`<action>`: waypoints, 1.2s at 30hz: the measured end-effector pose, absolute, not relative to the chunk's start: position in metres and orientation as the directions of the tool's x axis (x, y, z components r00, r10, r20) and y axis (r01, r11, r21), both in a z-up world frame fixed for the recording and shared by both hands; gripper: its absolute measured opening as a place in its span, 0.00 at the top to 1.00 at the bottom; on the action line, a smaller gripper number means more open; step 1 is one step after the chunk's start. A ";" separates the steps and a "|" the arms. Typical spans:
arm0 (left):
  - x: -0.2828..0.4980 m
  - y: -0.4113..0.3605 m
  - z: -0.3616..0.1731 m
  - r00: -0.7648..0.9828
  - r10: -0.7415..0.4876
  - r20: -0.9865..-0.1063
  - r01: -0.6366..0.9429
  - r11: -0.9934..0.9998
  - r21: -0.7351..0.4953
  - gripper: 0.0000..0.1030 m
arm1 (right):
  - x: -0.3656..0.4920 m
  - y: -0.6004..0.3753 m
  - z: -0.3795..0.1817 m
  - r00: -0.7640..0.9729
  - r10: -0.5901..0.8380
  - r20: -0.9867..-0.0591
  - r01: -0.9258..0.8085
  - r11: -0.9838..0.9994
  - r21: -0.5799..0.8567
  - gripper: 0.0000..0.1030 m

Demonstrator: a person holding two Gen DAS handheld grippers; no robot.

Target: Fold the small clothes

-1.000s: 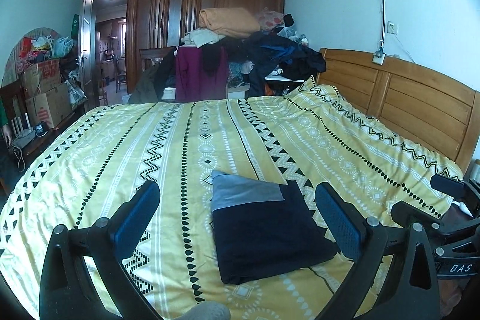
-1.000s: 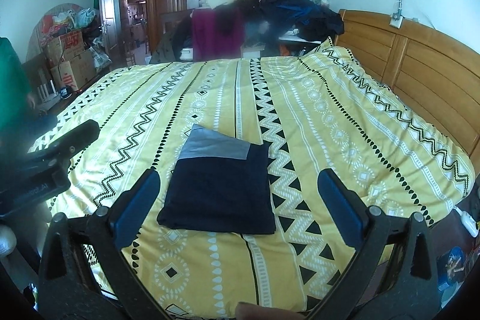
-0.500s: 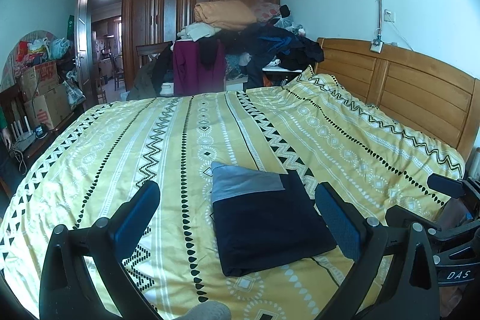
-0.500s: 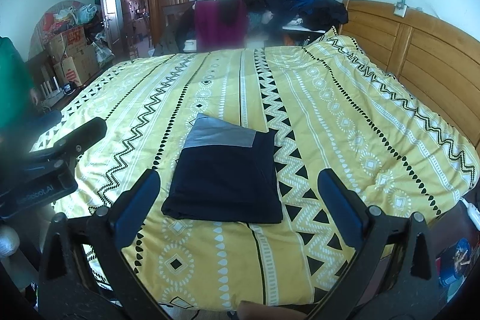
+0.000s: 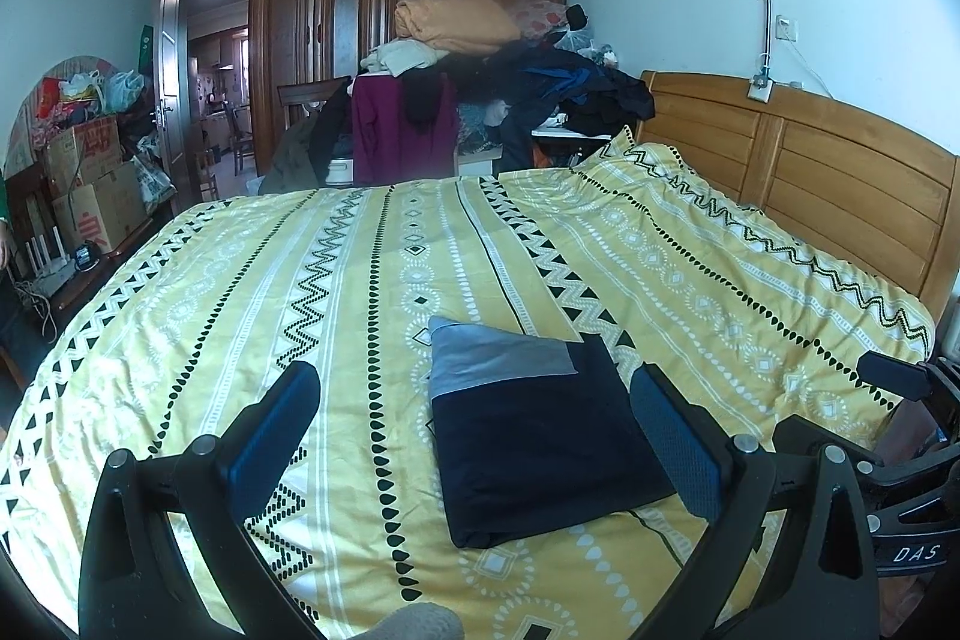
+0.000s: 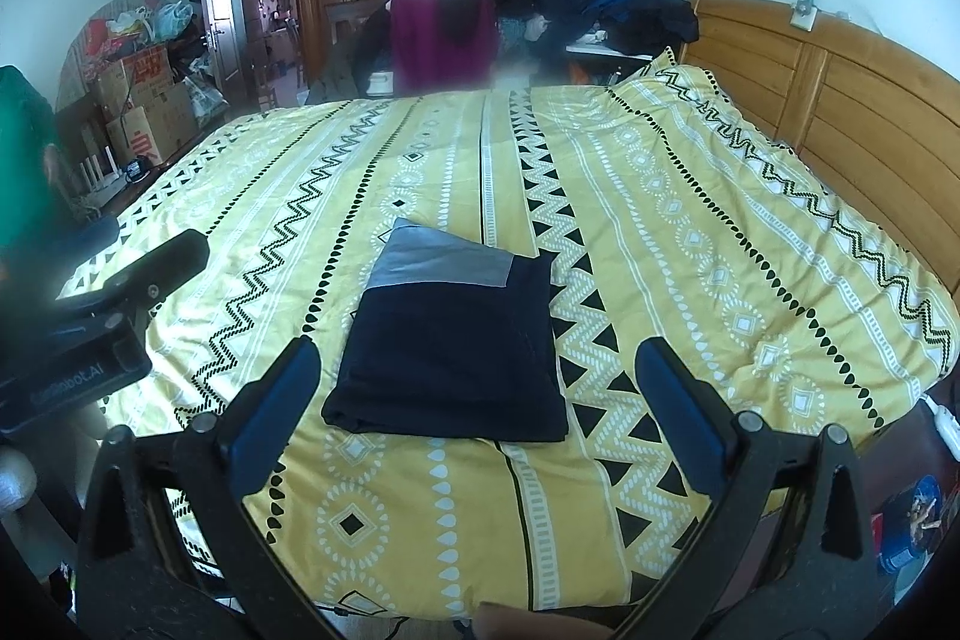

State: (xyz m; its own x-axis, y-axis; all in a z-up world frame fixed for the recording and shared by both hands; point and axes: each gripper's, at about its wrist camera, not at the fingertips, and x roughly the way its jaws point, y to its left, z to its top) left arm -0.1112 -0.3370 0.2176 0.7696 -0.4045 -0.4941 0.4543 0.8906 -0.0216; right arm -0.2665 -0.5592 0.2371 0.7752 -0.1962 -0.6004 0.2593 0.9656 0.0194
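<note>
Bedspread (image 5: 336,280): yellow cotton-looking cover, printed with black zigzags, teardrop rows and white diamond medallions; lay mostly smooth, gently rumpled toward the headboard side.
Headboard (image 5: 840,172): honey-coloured wood, slatted panels, ran along the right of the bed.
Wardrobe (image 5: 360,10): tall dark brown wood, panelled doors, stood at the far wall; bags sat on top.
Clothes pile (image 5: 510,64): heaped beyond the far edge of the bed, with a folded orange blanket uppermost, dark jackets, a maroon garment draped in front.
Boxes (image 5: 90,184): stacked cardboard cartons with plastic bags above, at the left by the open doorway.
Folded garment (image 5: 540,436): dark navy, soft knit look, folded into a flat rectangle with a grey band at its far end; lay on the bedspread near the front edge, touched by neither tool.
Left gripper (image 5: 474,436): black frame, blue textured pads, fingers spread wide, held nothing, raised above the bed.
Right gripper (image 6: 474,400): same build, fingers spread wide and empty, garment seen between them from above.
</note>
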 end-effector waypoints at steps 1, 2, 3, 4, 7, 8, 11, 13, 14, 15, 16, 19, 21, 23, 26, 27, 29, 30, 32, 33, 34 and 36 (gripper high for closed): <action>-0.111 -0.337 0.218 0.770 -0.403 -0.495 0.453 0.891 -0.022 0.00 | -0.267 -0.559 0.237 0.775 -0.194 -0.602 0.259 0.966 0.021 0.00; -0.111 -0.336 0.218 0.769 -0.403 -0.495 0.452 0.892 -0.024 0.00 | -0.266 -0.559 0.237 0.774 -0.194 -0.602 0.259 0.966 0.022 0.00; -0.110 -0.336 0.217 0.769 -0.403 -0.496 0.451 0.892 -0.025 0.00 | -0.267 -0.559 0.236 0.774 -0.194 -0.603 0.259 0.966 0.022 0.00; -0.110 -0.336 0.217 0.770 -0.400 -0.497 0.449 0.893 -0.024 0.00 | -0.267 -0.559 0.236 0.774 -0.194 -0.603 0.259 0.966 0.022 0.00; -0.108 -0.335 0.215 0.768 -0.398 -0.501 0.446 0.894 -0.027 0.00 | -0.266 -0.560 0.235 0.771 -0.194 -0.607 0.260 0.965 0.022 0.00; -0.108 -0.335 0.215 0.768 -0.397 -0.502 0.445 0.895 -0.027 0.00 | -0.265 -0.561 0.235 0.770 -0.194 -0.608 0.260 0.965 0.022 0.00; -0.106 -0.335 0.212 0.770 -0.389 -0.506 0.440 0.898 -0.022 0.00 | -0.264 -0.562 0.232 0.767 -0.193 -0.612 0.263 0.965 0.024 0.00; -0.104 -0.334 0.210 0.768 -0.387 -0.510 0.438 0.899 -0.022 0.00 | -0.263 -0.562 0.232 0.765 -0.191 -0.615 0.262 0.965 0.026 0.00; -0.103 -0.334 0.209 0.768 -0.384 -0.512 0.436 0.900 -0.021 0.00 | -0.262 -0.562 0.231 0.765 -0.190 -0.615 0.261 0.965 0.027 0.00; -0.102 -0.334 0.208 0.768 -0.382 -0.514 0.434 0.901 -0.021 0.00 | -0.262 -0.563 0.231 0.764 -0.190 -0.616 0.262 0.965 0.027 0.00; -0.102 -0.334 0.208 0.768 -0.382 -0.515 0.433 0.901 -0.022 0.00 | -0.262 -0.563 0.231 0.764 -0.190 -0.617 0.262 0.965 0.028 0.00; -0.101 -0.334 0.207 0.767 -0.381 -0.516 0.433 0.901 -0.022 0.00 | -0.261 -0.564 0.229 0.763 -0.182 -0.620 0.257 0.966 0.033 0.00; -0.101 -0.334 0.207 0.767 -0.382 -0.515 0.434 0.900 -0.020 0.00 | -0.261 -0.564 0.229 0.763 -0.182 -0.621 0.258 0.966 0.033 0.00; -0.101 -0.335 0.207 0.768 -0.381 -0.516 0.434 0.901 -0.019 0.00 | -0.261 -0.563 0.229 0.763 -0.182 -0.620 0.258 0.966 0.034 0.00; -0.101 -0.334 0.206 0.768 -0.381 -0.515 0.436 0.900 -0.016 0.00 | -0.261 -0.563 0.229 0.762 -0.184 -0.621 0.258 0.966 0.031 0.00; -0.101 -0.334 0.206 0.768 -0.380 -0.515 0.435 0.900 -0.015 0.00 | -0.261 -0.563 0.229 0.762 -0.183 -0.621 0.258 0.966 0.032 0.00; -0.101 -0.334 0.206 0.768 -0.380 -0.515 0.435 0.900 -0.015 0.00 | -0.261 -0.563 0.229 0.762 -0.181 -0.622 0.257 0.966 0.035 0.00; -0.101 -0.334 0.206 0.768 -0.380 -0.516 0.436 0.900 -0.014 0.00 | -0.261 -0.563 0.228 0.763 -0.179 -0.621 0.256 0.966 0.036 0.00; -0.101 -0.334 0.206 0.769 -0.380 -0.515 0.435 0.900 -0.015 0.00 | -0.261 -0.563 0.227 0.762 -0.179 -0.622 0.256 0.966 0.036 0.00; -0.101 -0.334 0.206 0.768 -0.380 -0.515 0.436 0.900 -0.015 0.00 | -0.261 -0.563 0.227 0.762 -0.179 -0.622 0.257 0.966 0.037 0.00; -0.101 -0.335 0.206 0.768 -0.380 -0.516 0.436 0.900 -0.014 0.00 | -0.261 -0.563 0.227 0.763 -0.179 -0.622 0.257 0.966 0.037 0.00; -0.101 -0.335 0.206 0.768 -0.380 -0.515 0.437 0.899 -0.013 0.00 | -0.261 -0.563 0.227 0.762 -0.180 -0.622 0.257 0.966 0.036 0.00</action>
State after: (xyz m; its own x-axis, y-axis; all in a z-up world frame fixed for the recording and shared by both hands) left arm -0.1011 -0.3345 0.2061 0.7678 -0.3804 -0.5155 0.4368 0.8995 -0.0131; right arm -0.2611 -0.5633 0.2266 0.7622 -0.1796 -0.6219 0.2569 0.9658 0.0359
